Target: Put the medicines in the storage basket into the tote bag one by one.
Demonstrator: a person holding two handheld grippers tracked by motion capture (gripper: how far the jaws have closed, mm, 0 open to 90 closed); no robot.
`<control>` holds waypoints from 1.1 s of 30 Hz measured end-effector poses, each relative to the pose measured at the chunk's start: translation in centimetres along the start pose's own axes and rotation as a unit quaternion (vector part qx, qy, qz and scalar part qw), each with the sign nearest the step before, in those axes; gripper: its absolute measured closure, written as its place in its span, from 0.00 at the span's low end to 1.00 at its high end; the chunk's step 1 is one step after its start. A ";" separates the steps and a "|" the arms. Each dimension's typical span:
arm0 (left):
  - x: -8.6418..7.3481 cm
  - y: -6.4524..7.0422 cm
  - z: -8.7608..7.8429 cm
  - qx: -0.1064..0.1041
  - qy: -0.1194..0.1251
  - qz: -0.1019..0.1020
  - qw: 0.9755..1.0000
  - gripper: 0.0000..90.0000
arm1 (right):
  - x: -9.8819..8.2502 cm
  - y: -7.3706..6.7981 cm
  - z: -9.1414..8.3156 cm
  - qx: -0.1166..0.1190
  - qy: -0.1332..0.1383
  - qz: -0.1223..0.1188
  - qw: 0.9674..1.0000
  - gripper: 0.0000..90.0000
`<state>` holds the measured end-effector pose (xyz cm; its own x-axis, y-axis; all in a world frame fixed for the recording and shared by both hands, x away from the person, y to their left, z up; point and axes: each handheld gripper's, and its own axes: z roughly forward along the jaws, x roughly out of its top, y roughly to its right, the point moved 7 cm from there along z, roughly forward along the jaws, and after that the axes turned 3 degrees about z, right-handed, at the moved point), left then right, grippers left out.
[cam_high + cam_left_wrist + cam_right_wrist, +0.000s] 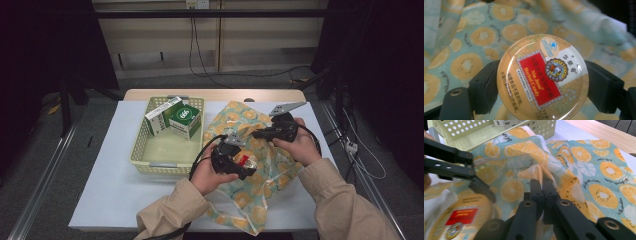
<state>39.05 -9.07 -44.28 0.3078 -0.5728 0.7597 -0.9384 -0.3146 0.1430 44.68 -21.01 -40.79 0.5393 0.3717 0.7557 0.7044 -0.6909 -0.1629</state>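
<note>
A round golden tin (pixel 542 80) with a red "Herbal Candy" label sits between the black jaws of my left gripper (pixel 542 75), which is shut on its rim. In the high view the tin (pixel 246 161) and left gripper (pixel 243 164) hover over a citrus-print cloth bag (pixel 267 152) lying on the table. My right gripper (pixel 541 185) is shut on a pinched fold of the bag's cloth (pixel 584 170) and lifts that edge. From there the tin (pixel 461 220) shows blurred at the lower left. In the high view the right gripper (pixel 250 133) is just beyond the left one.
A pale yellow plastic basket (pixel 150 164) stands left of the bag and holds green-and-white boxes (pixel 175 120) at its far end. A white mat (pixel 115 190) covers the wooden table (pixel 215 94). Cables trail from both grippers.
</note>
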 end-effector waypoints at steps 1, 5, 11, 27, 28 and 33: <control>-0.1 -0.2 0.1 0.002 -0.001 0.000 1.000 0.23 | 0.0 0.0 0.0 0.000 0.000 0.000 1.000 1.00; -0.3 -1.1 0.7 0.016 -0.004 -0.005 1.000 0.23 | 0.0 0.0 -0.3 -0.002 0.000 -0.001 1.000 1.00; 0.1 -2.7 1.4 0.039 0.000 -0.016 0.999 0.23 | 0.0 0.0 -0.7 -0.001 0.003 -0.002 1.000 1.00; 0.3 -4.9 1.9 0.063 0.002 -0.032 0.997 0.23 | -0.2 0.3 -1.5 0.001 0.007 0.003 1.000 1.00; 0.4 -4.9 1.9 0.063 0.001 -0.032 0.998 0.23 | -0.2 0.3 -1.5 0.002 0.007 0.002 1.000 1.00; 0.7 -5.0 2.5 0.077 -0.004 -0.029 0.997 0.23 | -0.2 0.2 -1.5 0.004 0.009 0.003 1.000 1.00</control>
<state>44.36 -9.80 -46.02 0.3632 -0.5556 0.7479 -0.8836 -0.4600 0.0873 44.07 -22.17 -39.99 0.5350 0.3575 0.7655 0.7055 -0.6875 -0.1720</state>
